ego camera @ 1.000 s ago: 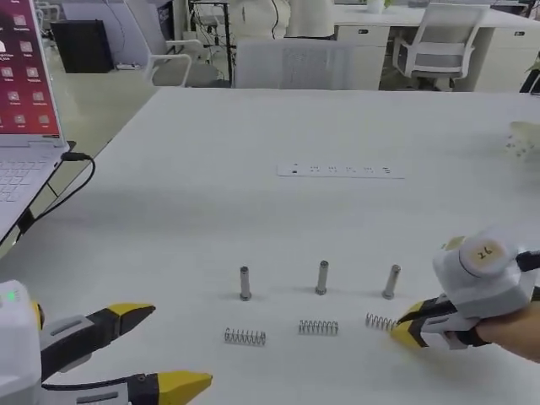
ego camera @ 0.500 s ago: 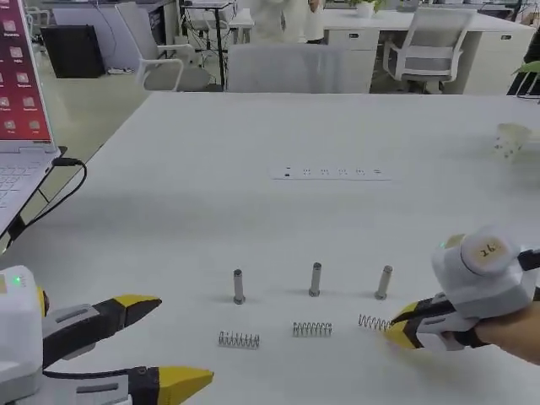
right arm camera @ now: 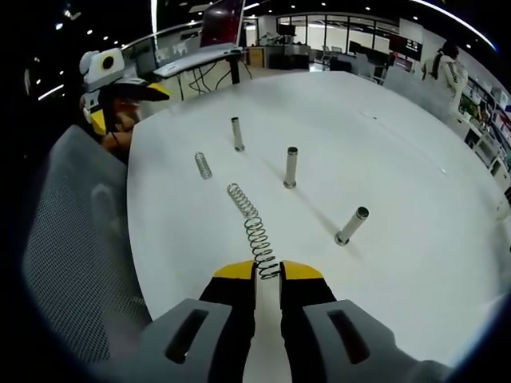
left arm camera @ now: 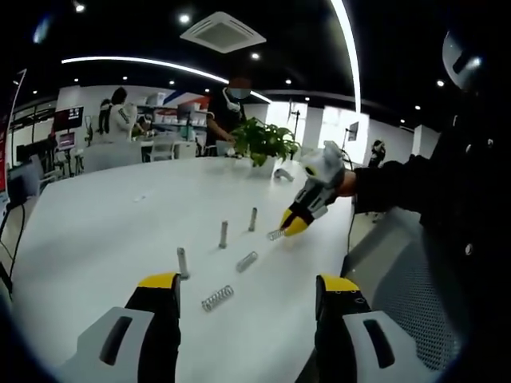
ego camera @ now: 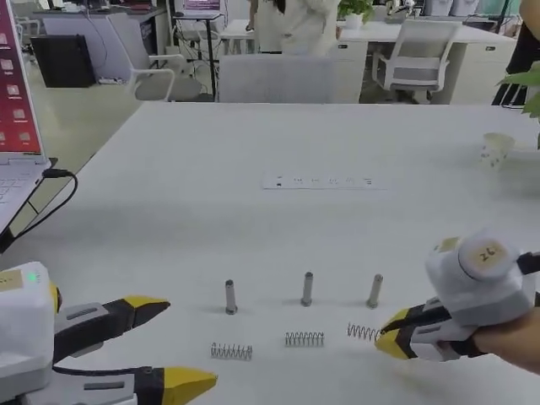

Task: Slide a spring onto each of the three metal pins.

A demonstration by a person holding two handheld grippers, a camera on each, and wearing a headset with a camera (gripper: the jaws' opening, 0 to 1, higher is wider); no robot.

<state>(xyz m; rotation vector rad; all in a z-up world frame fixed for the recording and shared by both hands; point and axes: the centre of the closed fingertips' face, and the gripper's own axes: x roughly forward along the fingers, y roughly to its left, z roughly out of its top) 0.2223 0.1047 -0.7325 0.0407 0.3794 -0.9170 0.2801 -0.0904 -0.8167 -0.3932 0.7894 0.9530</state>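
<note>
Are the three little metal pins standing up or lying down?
Standing: all three short silver metal pins rise vertically from the white table.

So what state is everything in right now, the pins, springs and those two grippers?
left pin: upright, bare.
middle pin: upright, bare.
right pin: upright, bare.
left spring: lying loose.
middle spring: lying loose.
right spring: end gripped by right gripper.
right gripper: jaws shut on right spring.
left gripper: jaws open, empty.
</note>
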